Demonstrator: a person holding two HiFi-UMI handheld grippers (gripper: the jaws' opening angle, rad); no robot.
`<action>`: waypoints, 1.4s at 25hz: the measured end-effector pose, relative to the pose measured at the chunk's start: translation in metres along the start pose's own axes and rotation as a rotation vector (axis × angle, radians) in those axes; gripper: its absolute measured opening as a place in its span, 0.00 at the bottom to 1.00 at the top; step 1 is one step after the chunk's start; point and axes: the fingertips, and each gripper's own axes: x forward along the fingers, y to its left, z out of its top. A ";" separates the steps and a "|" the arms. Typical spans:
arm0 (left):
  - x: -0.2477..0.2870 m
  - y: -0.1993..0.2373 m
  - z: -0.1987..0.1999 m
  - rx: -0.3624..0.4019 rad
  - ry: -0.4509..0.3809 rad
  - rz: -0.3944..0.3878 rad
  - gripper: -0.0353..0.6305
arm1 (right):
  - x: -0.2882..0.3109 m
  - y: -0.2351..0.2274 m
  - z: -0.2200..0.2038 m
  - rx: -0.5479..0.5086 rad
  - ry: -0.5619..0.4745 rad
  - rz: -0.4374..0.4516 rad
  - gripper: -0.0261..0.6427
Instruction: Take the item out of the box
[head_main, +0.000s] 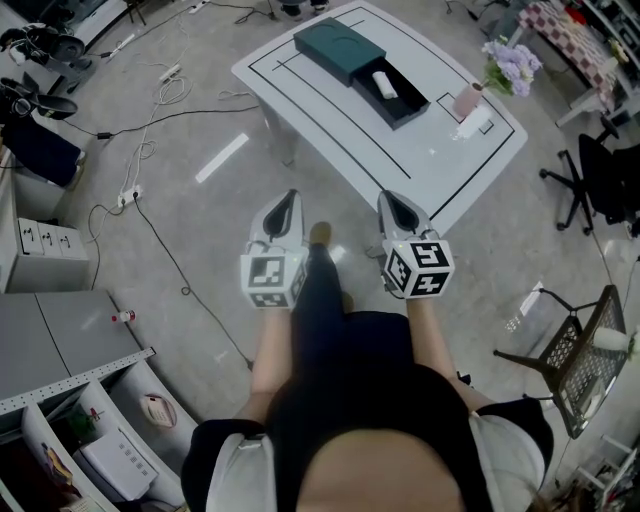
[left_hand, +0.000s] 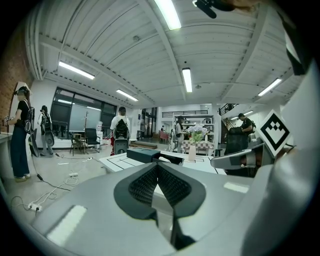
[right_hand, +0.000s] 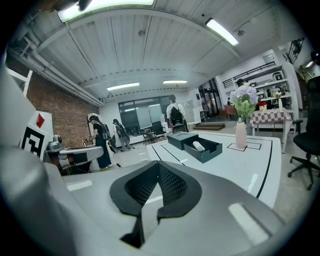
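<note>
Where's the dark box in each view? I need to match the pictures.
Head view: dark box at top centre, on the white table.
Left gripper view: centre, just above the jaws.
Right gripper view: right of centre, above the jaws.
Shared landmark: flower vase beside the box.

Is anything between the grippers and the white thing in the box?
Nothing visible. Only floor and tabletop separate the left gripper and right gripper from the white item, which lies uncovered in the open box.
</note>
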 end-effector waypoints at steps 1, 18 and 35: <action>0.005 0.002 0.001 0.000 0.001 -0.002 0.07 | 0.004 -0.003 0.002 0.002 0.001 -0.004 0.04; 0.088 0.065 0.021 -0.008 0.015 0.011 0.07 | 0.105 -0.019 0.046 0.003 0.019 0.003 0.04; 0.172 0.114 0.036 -0.020 0.045 -0.044 0.07 | 0.185 -0.043 0.082 0.028 0.026 -0.046 0.04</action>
